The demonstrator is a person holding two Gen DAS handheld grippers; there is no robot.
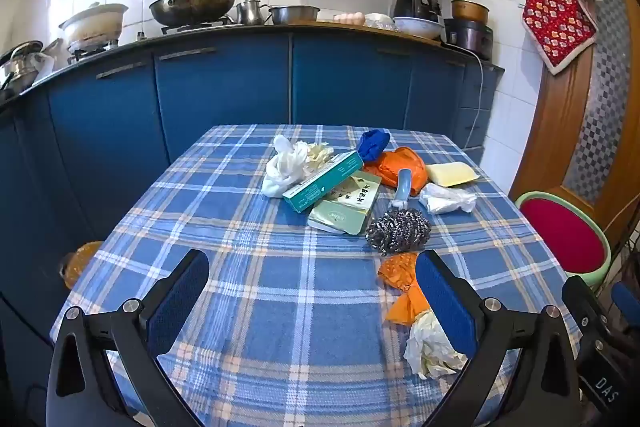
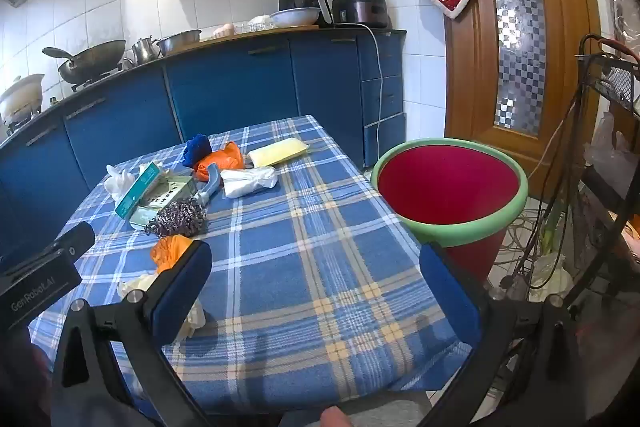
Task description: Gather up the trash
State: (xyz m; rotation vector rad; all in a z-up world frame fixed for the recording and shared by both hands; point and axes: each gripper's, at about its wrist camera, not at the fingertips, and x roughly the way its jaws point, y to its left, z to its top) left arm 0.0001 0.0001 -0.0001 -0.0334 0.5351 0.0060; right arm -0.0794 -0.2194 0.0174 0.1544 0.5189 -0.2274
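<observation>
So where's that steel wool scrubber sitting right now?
The steel wool scrubber lies mid-table on the plaid tablecloth, just in front of the pale green box, with an orange wrapper nearer the camera.

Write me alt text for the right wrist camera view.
The open right gripper hovers empty over a blue plaid tablecloth, with a red bin beside the table. Farther back lie a steel scourer, boxes, and orange, white and blue wrappers.
</observation>
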